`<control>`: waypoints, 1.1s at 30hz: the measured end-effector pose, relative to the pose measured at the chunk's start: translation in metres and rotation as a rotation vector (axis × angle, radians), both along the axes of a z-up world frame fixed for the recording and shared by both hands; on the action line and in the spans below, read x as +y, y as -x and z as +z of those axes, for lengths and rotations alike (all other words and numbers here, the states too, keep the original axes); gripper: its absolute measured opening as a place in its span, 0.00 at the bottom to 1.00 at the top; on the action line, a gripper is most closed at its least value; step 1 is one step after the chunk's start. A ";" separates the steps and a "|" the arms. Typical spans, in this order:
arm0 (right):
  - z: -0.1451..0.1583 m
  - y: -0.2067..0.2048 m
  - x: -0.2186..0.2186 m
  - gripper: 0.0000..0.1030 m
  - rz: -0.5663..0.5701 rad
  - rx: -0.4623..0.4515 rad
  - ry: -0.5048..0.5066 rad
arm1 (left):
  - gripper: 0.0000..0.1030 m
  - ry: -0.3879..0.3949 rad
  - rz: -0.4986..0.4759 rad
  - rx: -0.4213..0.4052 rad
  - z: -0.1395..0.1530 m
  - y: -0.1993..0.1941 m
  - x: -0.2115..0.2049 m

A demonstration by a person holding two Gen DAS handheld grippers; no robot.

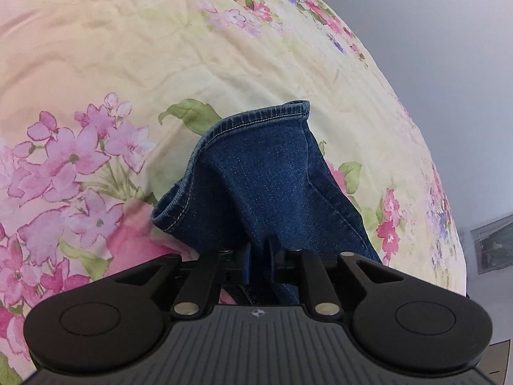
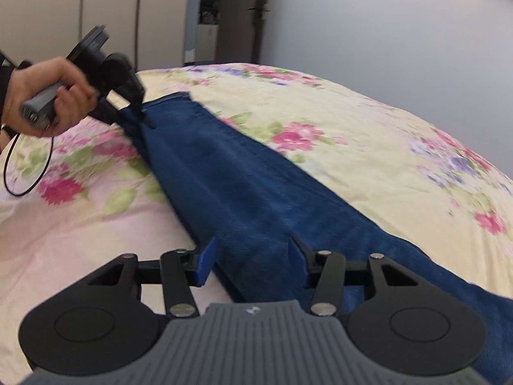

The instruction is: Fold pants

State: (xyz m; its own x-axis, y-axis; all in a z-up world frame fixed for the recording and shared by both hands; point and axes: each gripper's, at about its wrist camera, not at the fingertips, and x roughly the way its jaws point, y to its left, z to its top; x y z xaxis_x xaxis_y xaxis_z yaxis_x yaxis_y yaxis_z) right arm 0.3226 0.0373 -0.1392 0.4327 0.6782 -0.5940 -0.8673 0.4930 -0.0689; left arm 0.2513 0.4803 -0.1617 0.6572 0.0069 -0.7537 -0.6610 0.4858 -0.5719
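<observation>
Dark blue denim pants (image 2: 256, 199) lie stretched along a floral bedsheet (image 2: 368, 147). My left gripper (image 1: 259, 256) is shut on the pants near the stitched leg hem (image 1: 256, 122) and holds that end bunched up above the sheet. It also shows in the right wrist view (image 2: 141, 112), gripping the far end of the pants in a person's hand. My right gripper (image 2: 253, 256) is open, its blue pads on either side of the near part of the pants, just above the cloth.
The bedsheet (image 1: 128, 64) covers a wide bed with pink and purple flowers. A grey wall (image 2: 400, 32) stands behind the bed, with an open doorway (image 2: 211, 16) and pale wardrobe doors (image 2: 96, 9) at the back left.
</observation>
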 end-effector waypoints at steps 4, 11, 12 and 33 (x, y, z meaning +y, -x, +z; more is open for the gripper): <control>0.015 -0.037 0.047 0.44 0.046 0.072 -0.045 | 0.21 -0.016 -0.038 -0.012 0.001 0.005 0.001; 0.020 -0.152 0.151 0.44 0.195 0.288 0.038 | 0.22 0.044 -0.107 -0.052 -0.012 0.002 0.022; 0.017 -0.163 0.165 0.44 0.217 0.316 0.054 | 0.22 0.052 -0.115 -0.058 -0.012 0.002 0.025; 0.074 -0.197 0.213 0.05 0.319 0.458 -0.212 | 0.04 -0.051 -0.028 -0.223 0.062 0.027 0.027</control>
